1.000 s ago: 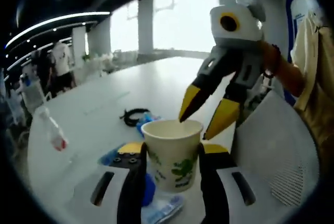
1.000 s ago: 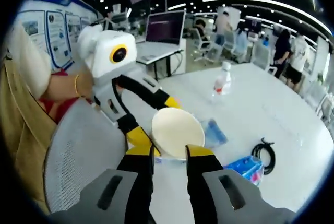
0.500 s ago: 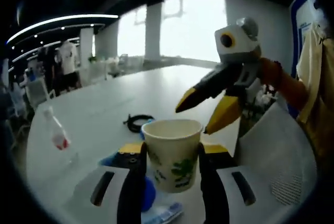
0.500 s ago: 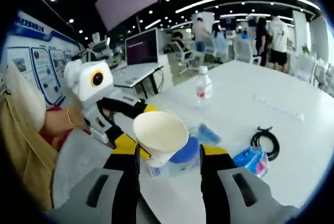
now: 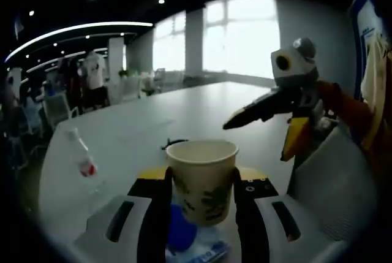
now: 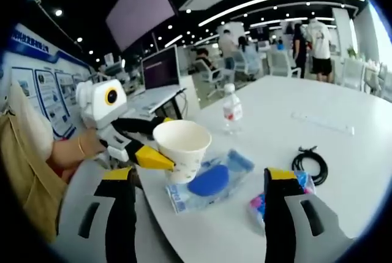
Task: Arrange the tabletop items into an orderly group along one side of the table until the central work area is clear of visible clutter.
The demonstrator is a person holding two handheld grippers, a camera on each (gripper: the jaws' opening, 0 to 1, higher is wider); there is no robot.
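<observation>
Paper cup (image 5: 203,180), cream with a green print, sits clamped between the two jaws of the left gripper (image 5: 202,205), held above the white bench (image 5: 141,134). In the right gripper view the same cup (image 6: 180,149) hangs off the yellow-tipped jaws near the bench's edge. The right gripper (image 6: 200,180) is released, its jaws spread wide with nothing between them; in the left gripper view it (image 5: 263,125) hovers beyond the cup with jaws parted. Under the cup lies a clear plastic pack with a blue round item (image 6: 208,180) inside. A plastic water bottle (image 6: 231,110) with a red label stands farther back on the bench. A coiled black cable (image 6: 309,162) rests toward the right, near a blue packet (image 6: 269,202).
</observation>
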